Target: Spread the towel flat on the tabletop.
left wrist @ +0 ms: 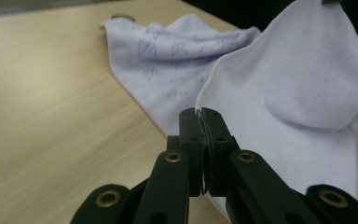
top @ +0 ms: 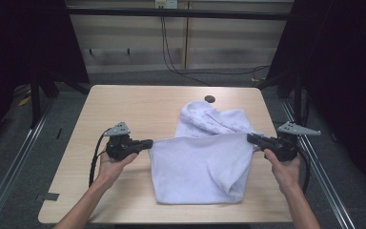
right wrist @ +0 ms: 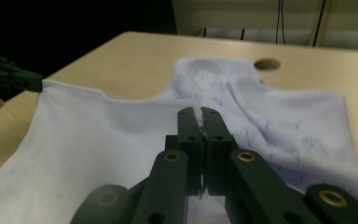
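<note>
Left gripper (top: 148, 142) and right gripper (top: 250, 138) are each pinching 1 corner of the white cloth (top: 200, 167), stretching its top edge crosswise above the table (top: 124, 105), bare at left.

We seem to be in a lab or recording booth: a pale wood-laminate table (top: 124, 105) with a round cable hole (top: 209, 99) stands between black curtains (top: 333, 71). A black metal frame bar (top: 176, 13), loose black cables (top: 171, 62) and grey carpet floor (top: 9, 143) surround it.
</note>
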Demonstrator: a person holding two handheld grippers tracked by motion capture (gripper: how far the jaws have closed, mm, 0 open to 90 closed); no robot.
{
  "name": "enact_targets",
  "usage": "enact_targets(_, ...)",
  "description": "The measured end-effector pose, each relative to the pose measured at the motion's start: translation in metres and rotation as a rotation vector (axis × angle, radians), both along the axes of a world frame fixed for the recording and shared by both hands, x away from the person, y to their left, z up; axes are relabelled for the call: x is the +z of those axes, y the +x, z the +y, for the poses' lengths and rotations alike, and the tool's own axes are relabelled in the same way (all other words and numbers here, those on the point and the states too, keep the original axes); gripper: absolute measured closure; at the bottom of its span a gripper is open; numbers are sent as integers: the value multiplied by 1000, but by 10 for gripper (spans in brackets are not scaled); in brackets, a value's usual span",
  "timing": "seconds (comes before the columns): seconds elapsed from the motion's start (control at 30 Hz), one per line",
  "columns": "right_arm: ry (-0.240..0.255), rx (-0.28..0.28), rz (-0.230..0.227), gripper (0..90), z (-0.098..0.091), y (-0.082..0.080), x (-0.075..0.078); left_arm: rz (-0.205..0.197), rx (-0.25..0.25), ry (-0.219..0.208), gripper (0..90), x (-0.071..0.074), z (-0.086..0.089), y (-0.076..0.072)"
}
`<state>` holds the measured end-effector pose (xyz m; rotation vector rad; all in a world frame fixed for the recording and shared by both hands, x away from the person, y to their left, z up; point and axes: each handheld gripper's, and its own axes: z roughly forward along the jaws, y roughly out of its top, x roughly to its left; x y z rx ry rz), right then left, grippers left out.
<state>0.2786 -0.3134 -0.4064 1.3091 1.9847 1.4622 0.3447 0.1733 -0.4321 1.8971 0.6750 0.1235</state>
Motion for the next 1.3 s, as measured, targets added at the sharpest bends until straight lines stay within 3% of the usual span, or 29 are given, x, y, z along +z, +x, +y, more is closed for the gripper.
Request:
enact_targets(0.07, 3, 1, -49, 879, 1, 1, 22, -31, -1, -42, 886, 20, 3, -1)
enact_targets(0.2, 38, -9, -131, 880, -3, 0, 64, -128, 6, -101, 888, 69, 12, -4)
enact_targets(0.33, 68, -2, -220, 880, -9, -11, 107, -227, 10, -153, 888, 117, 27, -13)
enact_targets(0.4, 81, 24, -287, 880, -10, -26, 130, -251, -2, -184, 889, 132, 33, -19)
enact_targets(0.5, 54, 57, -326, 880, -6, -49, 142, -284, -43, -202, 889, 144, 38, -37)
enact_targets(0.6, 43, 102, -308, 880, -5, -76, 128, -251, -93, -198, 889, 125, 42, -57)
enact_targets(0.63, 56, 122, -286, 880, -7, -86, 117, -235, -101, -195, 888, 116, 43, -62)
enact_targets(0.67, 76, 133, -261, 880, -9, -93, 108, -194, -125, -199, 888, 98, 44, -71)
enact_targets(0.7, 90, 141, -228, 880, -12, -106, 90, -169, -140, -194, 888, 88, 45, -77)
enact_targets(0.73, 94, 147, -209, 881, -13, -113, 79, -161, -154, -187, 888, 71, 45, -90)
enact_targets(0.8, 102, 147, -152, 880, -15, -135, 52, -140, -195, -158, 888, 53, 45, -113)
enact_targets(0.9, 93, 163, -99, 877, -15, -174, 26, -114, -273, -157, 888, 45, 52, -147)
enact_targets(0.97, 103, 161, -76, 846, -14, -197, 22, -102, -337, -146, 885, 45, 56, -163)
enact_targets(1.0, 97, 158, -67, 824, -15, -205, 22, -85, -396, -148, 882, 44, 59, -172)
enact_targets(1.07, 70, 129, -70, 722, -16, -225, 24, -69, -458, -128, 849, 42, 60, -181)
enact_targets(1.17, 32, 102, -66, 660, -20, -223, 24, -33, -453, -113, 774, 36, 54, -176)
enact_targets(1.23, 7, 94, -39, 643, -18, -208, 18, -5, -444, -85, 732, 31, 47, -162)
enact_targets(1.3, -25, 107, -1, 613, -11, -184, 4, 40, -424, -84, 719, 23, 37, -141)
